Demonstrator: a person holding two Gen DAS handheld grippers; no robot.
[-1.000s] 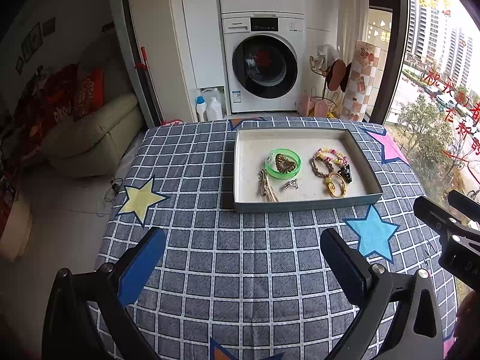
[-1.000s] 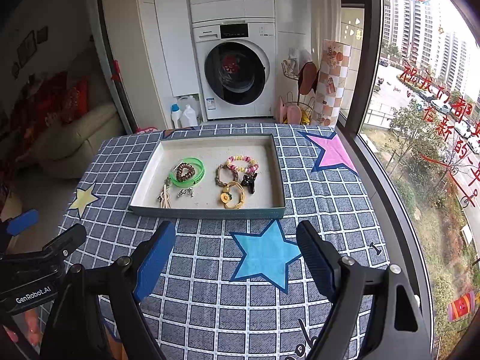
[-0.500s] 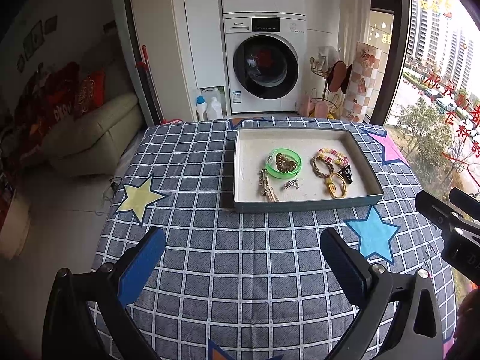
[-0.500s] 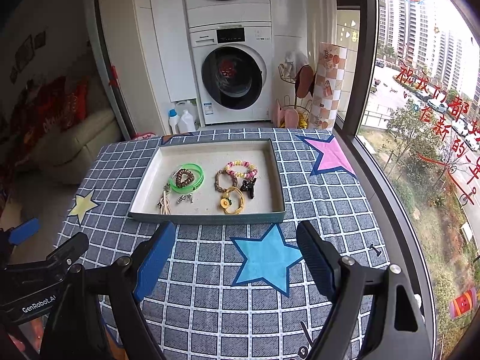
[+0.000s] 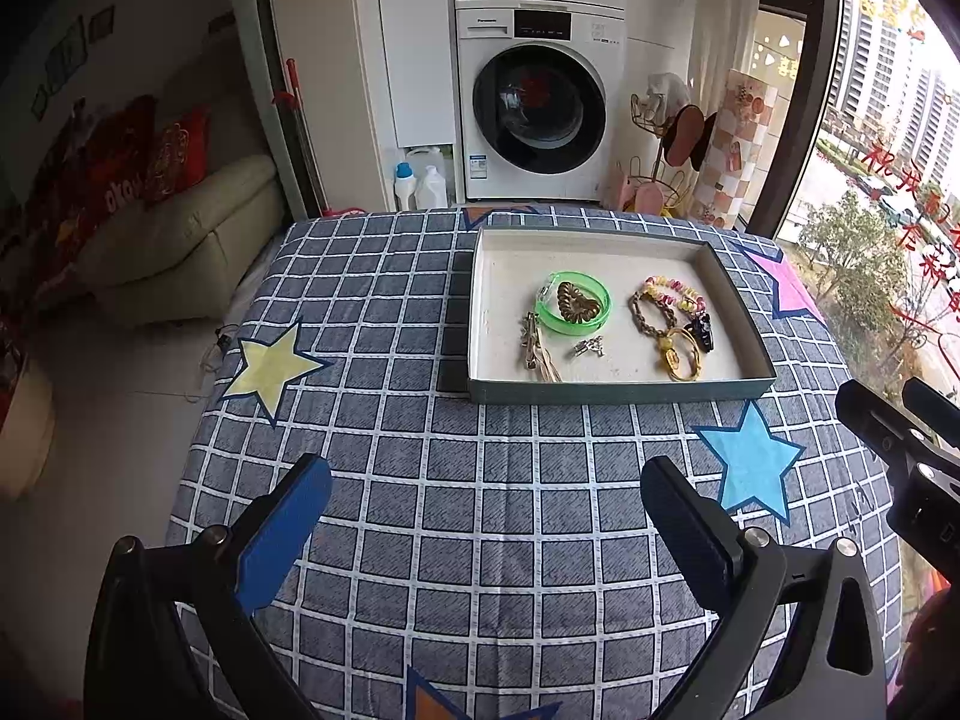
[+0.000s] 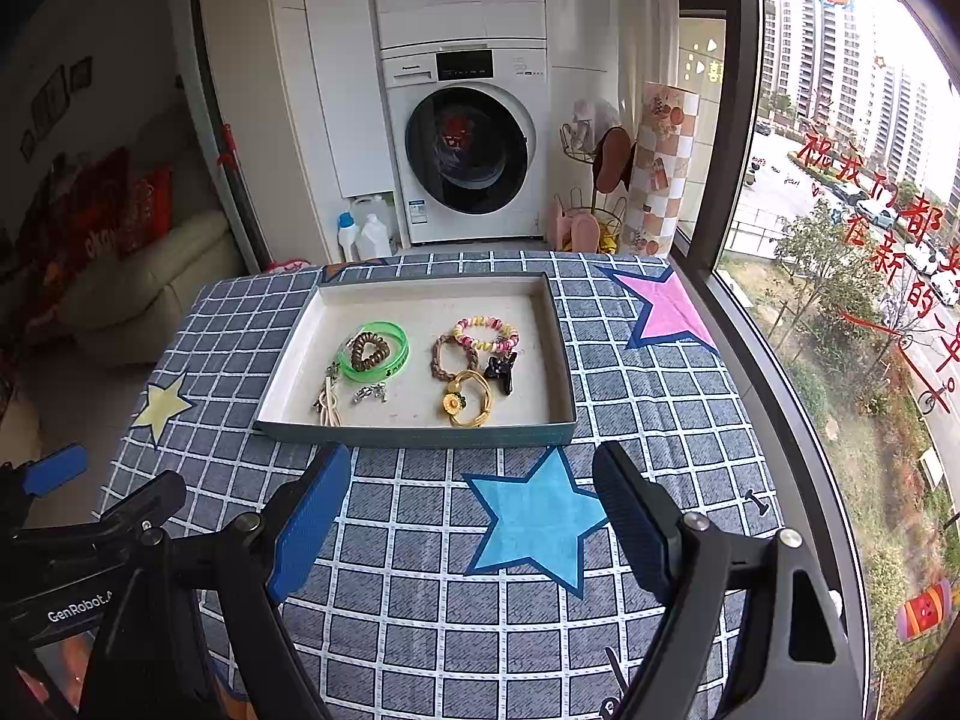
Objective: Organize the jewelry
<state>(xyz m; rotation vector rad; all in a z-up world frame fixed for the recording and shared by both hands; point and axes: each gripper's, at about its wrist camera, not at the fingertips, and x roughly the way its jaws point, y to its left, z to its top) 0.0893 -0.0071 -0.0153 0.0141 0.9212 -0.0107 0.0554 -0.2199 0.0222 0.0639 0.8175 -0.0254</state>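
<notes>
A shallow grey tray (image 5: 606, 391) (image 6: 420, 435) sits on the checked tablecloth and holds the jewelry. Inside lie a green bangle (image 5: 573, 302) (image 6: 373, 345) around a brown spiral hair tie (image 6: 368, 351), a pastel bead bracelet (image 5: 672, 289) (image 6: 485, 326), a brown braided bracelet (image 6: 451, 357), a yellow flower ring band (image 5: 681, 355) (image 6: 468, 401), a black clip (image 6: 503, 369), small silver pieces (image 5: 588, 347) and a pale clip (image 5: 537, 348). My left gripper (image 5: 486, 516) is open and empty, well short of the tray. My right gripper (image 6: 471, 504) is open and empty, just before the tray's near edge.
The table (image 5: 372, 324) carries a blue checked cloth with coloured stars. A washing machine (image 5: 537, 96) stands behind it, a sofa (image 5: 180, 228) to the left, a window (image 6: 840, 180) along the right edge. The right gripper shows at the left wrist view's right side (image 5: 900, 438).
Both grippers have risen and drawn back slightly, so the tray looks a little farther and lower in view. The jaws stay open. The jewelry has not moved.
</notes>
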